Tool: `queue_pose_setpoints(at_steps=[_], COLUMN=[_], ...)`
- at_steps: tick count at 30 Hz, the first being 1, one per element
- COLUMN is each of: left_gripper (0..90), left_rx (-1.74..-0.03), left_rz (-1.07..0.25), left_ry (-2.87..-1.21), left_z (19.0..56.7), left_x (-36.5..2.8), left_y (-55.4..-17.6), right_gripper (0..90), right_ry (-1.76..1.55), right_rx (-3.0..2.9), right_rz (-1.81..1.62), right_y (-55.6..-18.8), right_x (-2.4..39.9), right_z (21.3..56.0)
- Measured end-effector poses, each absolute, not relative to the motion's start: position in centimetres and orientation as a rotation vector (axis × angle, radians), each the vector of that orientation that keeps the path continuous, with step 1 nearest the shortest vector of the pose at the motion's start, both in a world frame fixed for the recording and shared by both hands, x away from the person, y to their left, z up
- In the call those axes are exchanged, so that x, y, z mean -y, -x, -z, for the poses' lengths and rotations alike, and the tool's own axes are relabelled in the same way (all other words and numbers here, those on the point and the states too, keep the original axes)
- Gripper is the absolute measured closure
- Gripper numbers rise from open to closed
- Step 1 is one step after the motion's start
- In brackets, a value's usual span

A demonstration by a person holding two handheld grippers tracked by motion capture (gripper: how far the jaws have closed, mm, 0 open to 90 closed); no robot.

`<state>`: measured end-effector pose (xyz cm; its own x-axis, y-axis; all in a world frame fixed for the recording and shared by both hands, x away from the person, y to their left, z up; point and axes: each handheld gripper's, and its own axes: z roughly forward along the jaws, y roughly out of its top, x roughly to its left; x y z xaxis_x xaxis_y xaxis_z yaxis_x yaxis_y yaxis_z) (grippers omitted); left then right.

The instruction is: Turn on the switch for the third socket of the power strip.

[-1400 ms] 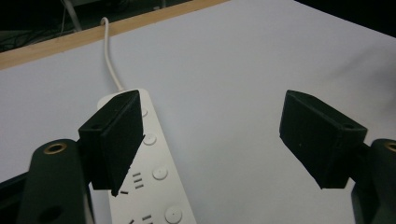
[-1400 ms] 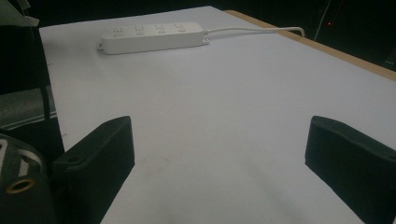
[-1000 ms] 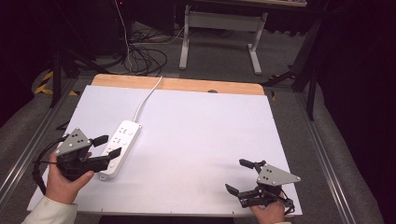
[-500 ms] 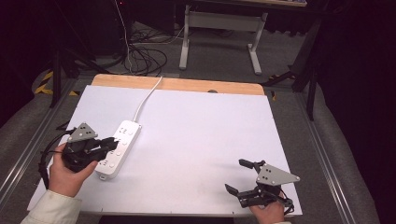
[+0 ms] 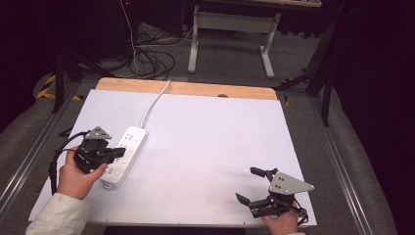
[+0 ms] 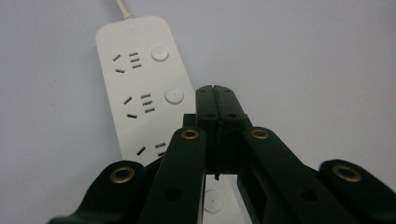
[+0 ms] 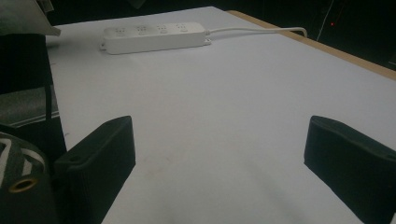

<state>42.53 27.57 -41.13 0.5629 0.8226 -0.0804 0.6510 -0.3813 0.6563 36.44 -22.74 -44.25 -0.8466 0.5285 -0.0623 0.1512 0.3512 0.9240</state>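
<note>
A white power strip [image 5: 131, 141] lies on the left part of the white table top [image 5: 210, 132], and its cable [image 5: 155, 100] runs off the far edge. My left gripper [image 5: 119, 152] is held over the near half of the strip. In the left gripper view its jaws are pressed together with nothing between them [image 6: 216, 99], their tips beside the power strip's [image 6: 140, 79] second round button. I cannot tell whether they touch it. My right gripper [image 5: 247, 184] rests near the front right corner, wide open [image 7: 219, 140] and empty, facing the far-off strip [image 7: 154, 35].
A wooden strip [image 5: 195, 89] edges the table's far side. Beyond it the floor holds tangled cables [image 5: 151, 58] and a desk frame [image 5: 230, 29]. Metal rails [image 5: 342, 161] run along both sides of the table.
My left gripper has moved forward and right over the power strip, and its jaws have closed together. The right gripper has stayed where it was.
</note>
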Motion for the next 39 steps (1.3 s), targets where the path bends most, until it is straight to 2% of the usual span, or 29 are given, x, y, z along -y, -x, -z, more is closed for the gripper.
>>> queue_pose_setpoints(at_steps=[9, 21, 39], left_gripper=[90.0, 90.0, 90.0], left_rx=[-1.245, -1.300, -1.290], left_rz=[-0.283, -0.302, -0.287], left_ry=[-2.179, -2.256, -2.314], left_z=[42.2, 43.1, 43.6], left_x=[-27.4, -26.9, -26.5], left_y=[-43.7, -44.4, -44.6], right_gripper=[9.2, 9.2, 9.2], right_ry=[-0.590, -0.586, -0.583], right_rx=[-2.281, -2.286, -2.291], right_rz=[-1.499, -1.497, -1.502], right_y=[-36.5, -36.5, -36.5], right_x=[22.7, 22.7, 22.7], right_z=[44.3, 44.3, 44.3])
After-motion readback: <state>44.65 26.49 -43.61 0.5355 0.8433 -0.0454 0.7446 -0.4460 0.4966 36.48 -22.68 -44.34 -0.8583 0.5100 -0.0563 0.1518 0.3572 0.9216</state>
